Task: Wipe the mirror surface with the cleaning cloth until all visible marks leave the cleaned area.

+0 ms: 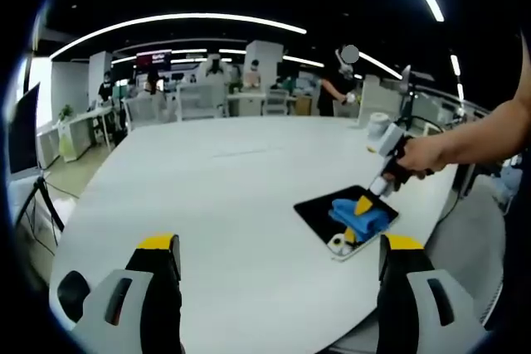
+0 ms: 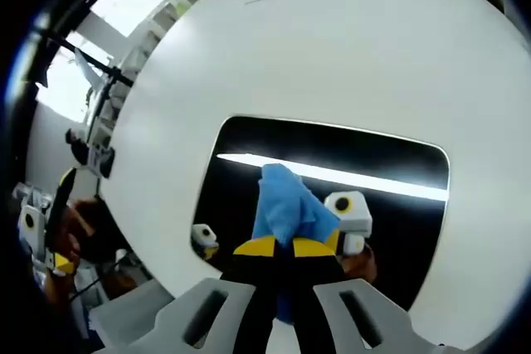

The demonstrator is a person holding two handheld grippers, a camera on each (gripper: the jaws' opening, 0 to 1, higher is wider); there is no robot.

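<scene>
The mirror point(image 2: 373, 205) lies flat near the counter point(image 1: 232, 196) edge, on the person's right. The right gripper point(image 2: 278, 248) has its jaws closed on the blue cleaning cloth point(image 2: 286, 205) and presses it to the glass. The left gripper point(image 1: 278, 246) hangs wide and empty above the bare counter.

Risks, as judged:
- Sideways strokes may push the unrestrained mirror toward the edge; the left gripper is not bracing it.
- The bunched cloth gives little contact, so marks may remain.

Count: one mirror, one cloth, two grippers.
</scene>
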